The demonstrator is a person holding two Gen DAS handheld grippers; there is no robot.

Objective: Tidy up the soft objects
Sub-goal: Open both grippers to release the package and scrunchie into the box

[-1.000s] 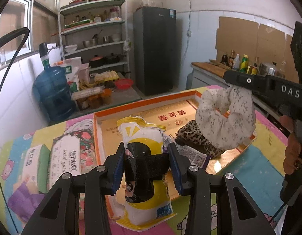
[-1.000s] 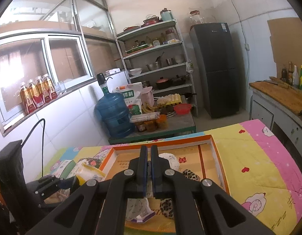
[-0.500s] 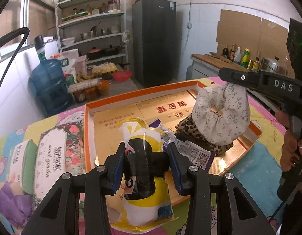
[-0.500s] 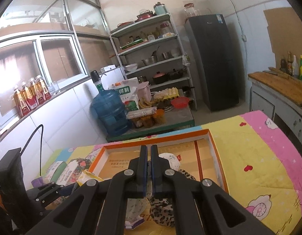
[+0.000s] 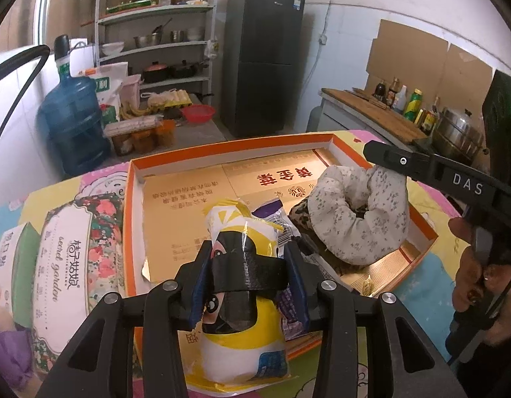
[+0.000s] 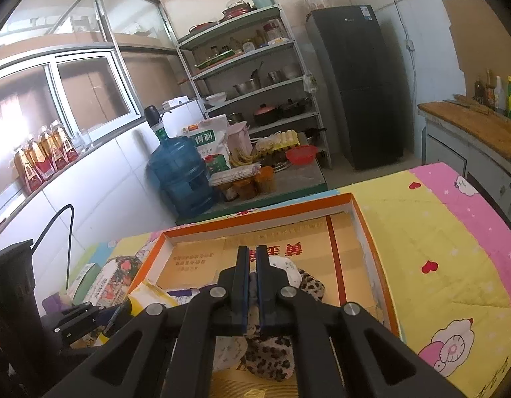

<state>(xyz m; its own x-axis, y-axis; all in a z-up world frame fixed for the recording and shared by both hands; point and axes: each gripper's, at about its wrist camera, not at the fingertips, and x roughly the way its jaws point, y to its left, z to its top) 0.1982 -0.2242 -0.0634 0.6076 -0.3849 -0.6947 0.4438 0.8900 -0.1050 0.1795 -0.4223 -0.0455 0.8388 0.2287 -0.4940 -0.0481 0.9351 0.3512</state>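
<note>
The left gripper (image 5: 247, 267) has its jaws partly open and pressed on a yellow-and-white snack packet (image 5: 243, 301), which overhangs the near orange rim of the shallow cardboard tray (image 5: 222, 144). The right gripper (image 6: 252, 285) has its jaws nearly closed, pinching a white floral scrunchie (image 5: 358, 212) that hangs over a leopard-print scrunchie (image 6: 272, 353) at the tray's right side. The tray's far half lies bare, and tissue packs (image 5: 61, 258) lie just beside its left rim on the cartoon-print bench cloth (image 6: 437, 248)
</note>
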